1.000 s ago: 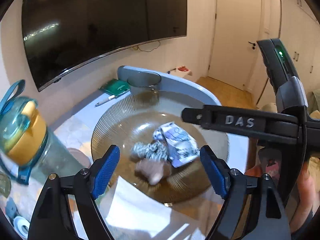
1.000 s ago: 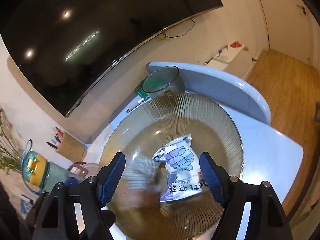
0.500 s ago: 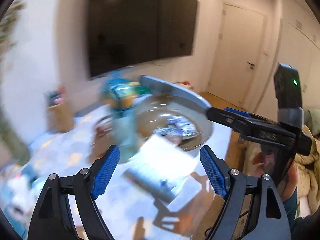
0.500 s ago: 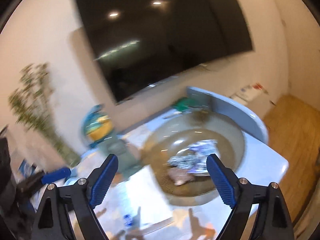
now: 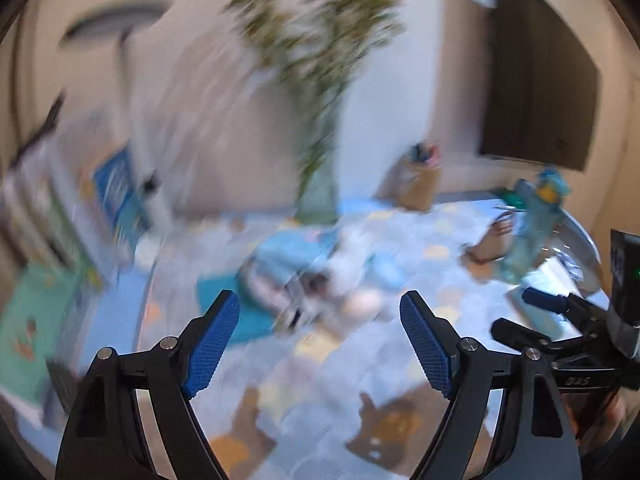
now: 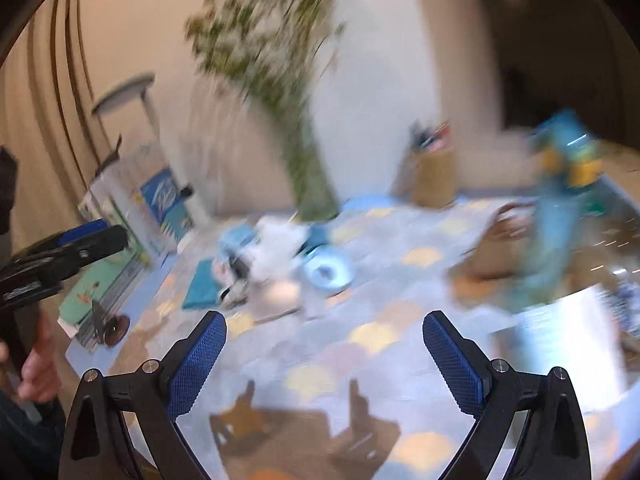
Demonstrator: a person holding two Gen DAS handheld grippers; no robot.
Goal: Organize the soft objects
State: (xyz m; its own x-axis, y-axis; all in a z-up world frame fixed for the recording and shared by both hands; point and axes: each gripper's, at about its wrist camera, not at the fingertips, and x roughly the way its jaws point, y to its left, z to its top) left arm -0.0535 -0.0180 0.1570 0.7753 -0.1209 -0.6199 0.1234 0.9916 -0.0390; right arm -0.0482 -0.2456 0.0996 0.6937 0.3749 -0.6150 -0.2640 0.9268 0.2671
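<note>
Both views are smeared by motion. A blurred heap of white and blue soft things (image 5: 336,276) (image 6: 276,260) lies mid-table, ahead of both grippers and apart from them. My left gripper (image 5: 320,312) is open, with only tablecloth showing between its blue pads. The jaws of my right gripper (image 6: 325,332) are opening, and nothing is between them. The ribbed glass bowl (image 5: 586,240) (image 6: 616,236) sits at the far right edge, its contents barely visible. Each gripper shows in the other's view, the right gripper (image 5: 532,316) at right, the left gripper (image 6: 76,244) at left.
A blue bottle with a yellow lid (image 5: 536,232) (image 6: 560,208) and a white sheet (image 6: 568,324) stand before the bowl. A vase of green stems (image 6: 312,184), a pen holder (image 6: 434,180) and upright books (image 6: 164,204) line the back and left.
Both views have swung left, away from the glass bowl and toward the middle of the table. The right gripper's jaws have spread wider. The left gripper's jaws look the same.
</note>
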